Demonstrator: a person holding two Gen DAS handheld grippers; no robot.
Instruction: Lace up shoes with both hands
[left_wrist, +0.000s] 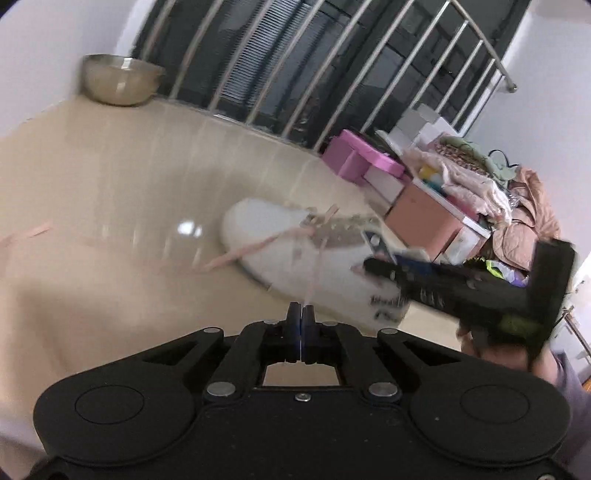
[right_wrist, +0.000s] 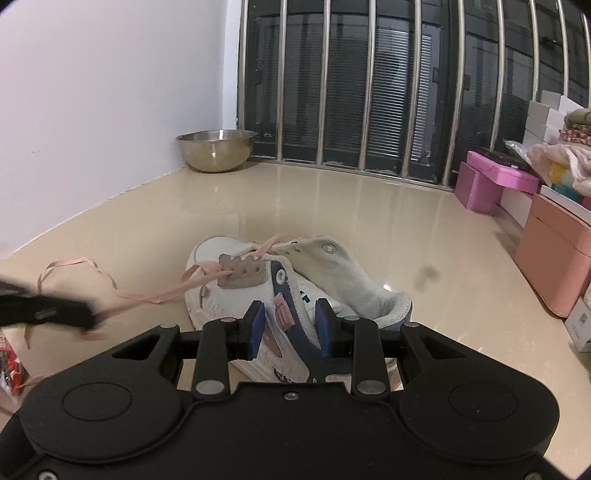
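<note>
White sneaker (right_wrist: 236, 291) on beige floor (right_wrist: 332, 206), long axis front-to-back, toe toward railing. Left gripper (left_wrist: 301, 314) clamped on pink lace (left_wrist: 314, 273). Right gripper (right_wrist: 290, 325) spread, straddling heel collar.

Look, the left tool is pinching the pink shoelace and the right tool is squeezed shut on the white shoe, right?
Almost. The left tool is indeed shut on the pink shoelace. But the right tool is not squeezed shut: the right wrist view shows its two blue-padded fingers standing apart, open around the heel end of the white shoe.
</note>
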